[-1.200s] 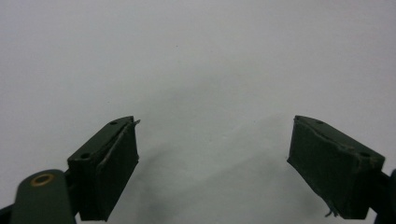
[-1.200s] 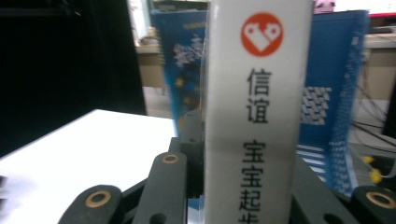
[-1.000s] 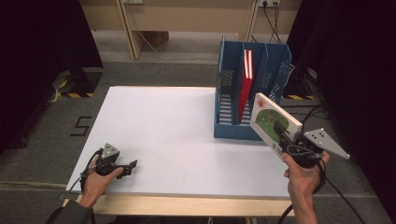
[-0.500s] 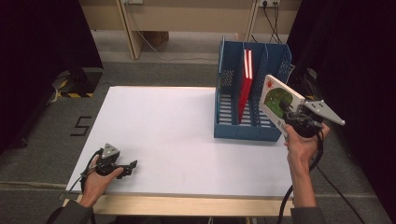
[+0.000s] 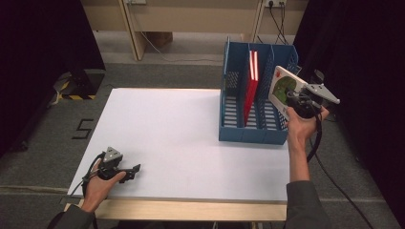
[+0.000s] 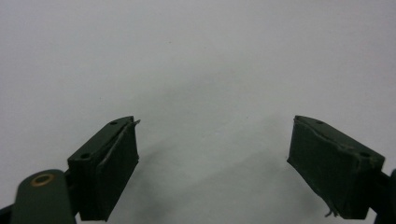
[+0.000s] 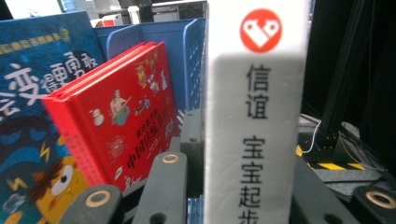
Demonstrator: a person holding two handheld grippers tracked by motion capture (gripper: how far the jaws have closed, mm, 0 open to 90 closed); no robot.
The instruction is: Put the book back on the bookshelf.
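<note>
My right gripper (image 5: 292,98) is shut on a thin white book (image 5: 285,87) with a green picture on its cover, held in the air at the right end of the blue file rack (image 5: 248,135). In the right gripper view the book's white spine (image 7: 254,116) stands upright between the jaws. A red book (image 5: 251,81) stands in the rack's middle slot, and its cover (image 7: 116,116) appears just left of the spine. A blue picture book (image 7: 28,93) stands further left. My left gripper (image 5: 135,171) rests on the white table (image 5: 181,124) at the front left, open (image 6: 215,163), with nothing between its fingers.
The rack stands at the table's right back part. A black and yellow object (image 5: 76,83) lies on the floor left of the table. Wooden furniture legs and cables run along the back wall. Dark curtains close both sides.
My right hand has carried the white book away from the table's front edge, up beside the rack's right end. The left hand has stayed put.
</note>
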